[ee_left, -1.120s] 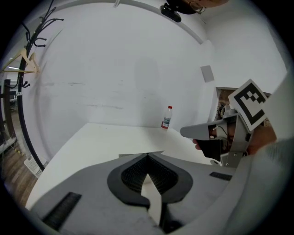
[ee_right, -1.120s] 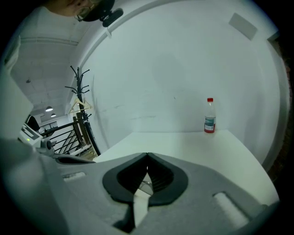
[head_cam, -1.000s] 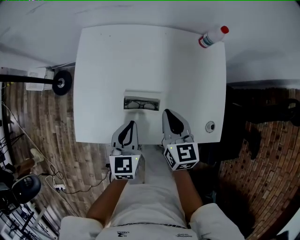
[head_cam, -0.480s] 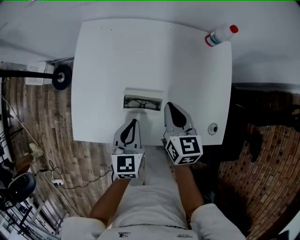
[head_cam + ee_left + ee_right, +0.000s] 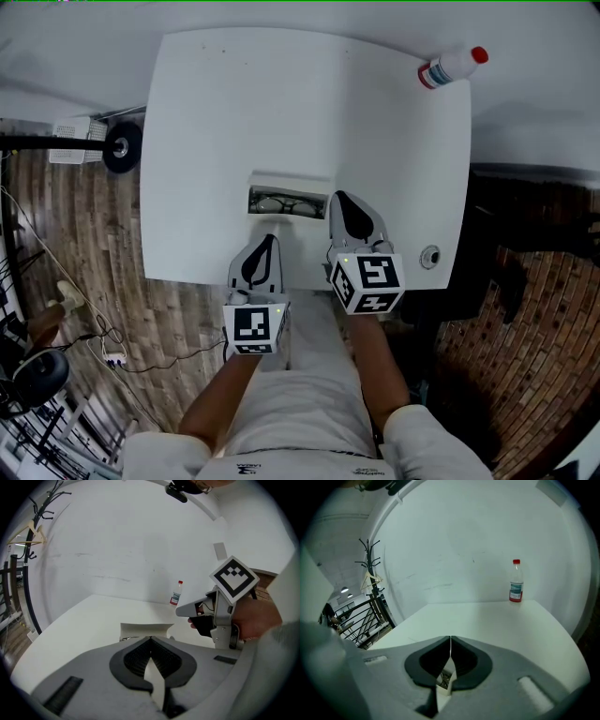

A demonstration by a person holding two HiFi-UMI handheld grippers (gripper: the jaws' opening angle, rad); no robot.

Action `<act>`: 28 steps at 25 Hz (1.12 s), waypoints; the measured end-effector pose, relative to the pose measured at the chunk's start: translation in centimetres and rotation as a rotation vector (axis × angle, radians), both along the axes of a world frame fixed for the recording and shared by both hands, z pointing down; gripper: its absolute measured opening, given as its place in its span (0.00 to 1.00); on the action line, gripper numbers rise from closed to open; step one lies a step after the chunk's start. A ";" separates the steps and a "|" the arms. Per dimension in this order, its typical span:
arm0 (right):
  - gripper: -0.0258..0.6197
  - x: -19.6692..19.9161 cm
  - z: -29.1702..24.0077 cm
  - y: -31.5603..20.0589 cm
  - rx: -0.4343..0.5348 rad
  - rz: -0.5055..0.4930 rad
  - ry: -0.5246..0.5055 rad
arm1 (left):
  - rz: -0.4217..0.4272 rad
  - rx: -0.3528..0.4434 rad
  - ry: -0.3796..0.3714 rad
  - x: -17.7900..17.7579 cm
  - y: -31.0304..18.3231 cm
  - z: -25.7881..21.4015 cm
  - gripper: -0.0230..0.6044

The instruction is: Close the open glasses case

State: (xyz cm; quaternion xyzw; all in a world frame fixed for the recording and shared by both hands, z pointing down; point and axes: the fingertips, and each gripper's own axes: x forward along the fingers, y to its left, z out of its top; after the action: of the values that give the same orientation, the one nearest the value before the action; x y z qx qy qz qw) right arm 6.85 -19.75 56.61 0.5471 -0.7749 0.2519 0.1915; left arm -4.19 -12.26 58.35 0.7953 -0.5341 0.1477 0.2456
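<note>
The open glasses case [image 5: 289,185] lies near the front of the white table [image 5: 281,103], its lid up and dark glasses [image 5: 279,203] inside. My right gripper [image 5: 338,198] is shut and empty, its tips just off the case's right end. My left gripper [image 5: 266,241] is shut and empty too, a short way in front of the case. In the left gripper view the case [image 5: 143,631] stands just beyond the shut jaws of the left gripper [image 5: 150,638], with the right gripper [image 5: 220,606] to the right. Below the right gripper's [image 5: 450,639] tips a bit of the case [image 5: 446,679] shows.
A clear bottle with a red cap [image 5: 453,67] lies at the table's far right corner; it appears as a bottle [image 5: 515,588] in the right gripper view and as a bottle [image 5: 176,593] in the left one. A small round fitting [image 5: 430,256] sits at the table's front right edge. Wood floor lies to the left.
My right gripper has moved forward until its tips are beside the case's right end. The left gripper has hardly moved. Both stay shut.
</note>
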 end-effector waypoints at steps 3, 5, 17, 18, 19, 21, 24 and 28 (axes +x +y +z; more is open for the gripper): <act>0.03 0.1 0.8 -0.2 -0.017 0.011 0.003 | 0.000 0.001 0.004 0.0 -0.1 0.1 0.03; 0.03 0.0 1.2 -0.4 -0.028 0.014 0.001 | 0.000 0.003 0.004 -0.1 -0.3 0.1 0.03; 0.03 0.2 3.1 -1.1 -0.066 0.042 -0.017 | -0.011 -0.010 0.006 -0.6 -0.5 0.8 0.03; 0.03 0.3 3.1 -1.2 -0.068 0.042 -0.020 | -0.012 -0.009 0.005 -0.6 -0.5 0.8 0.03; 0.03 0.3 3.2 -1.2 -0.072 0.041 -0.023 | -0.013 -0.008 0.004 -0.6 -0.5 0.8 0.03; 0.03 0.2 3.4 -1.1 -0.082 0.035 -0.027 | -0.015 -0.007 0.004 -0.6 -0.5 0.8 0.03; 0.03 0.1 3.5 -0.9 -0.090 0.031 -0.032 | -0.014 -0.009 0.003 -0.7 -0.6 0.8 0.03; 0.03 0.1 3.4 -0.7 -0.083 0.027 -0.039 | -0.013 -0.002 -0.002 -0.6 -0.6 0.7 0.03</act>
State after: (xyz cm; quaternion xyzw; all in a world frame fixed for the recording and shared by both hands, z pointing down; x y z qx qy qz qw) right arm 6.96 -20.48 60.00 0.5441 -0.7600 0.2970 0.1955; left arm -4.78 -12.88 59.03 0.7914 -0.5394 0.1476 0.2469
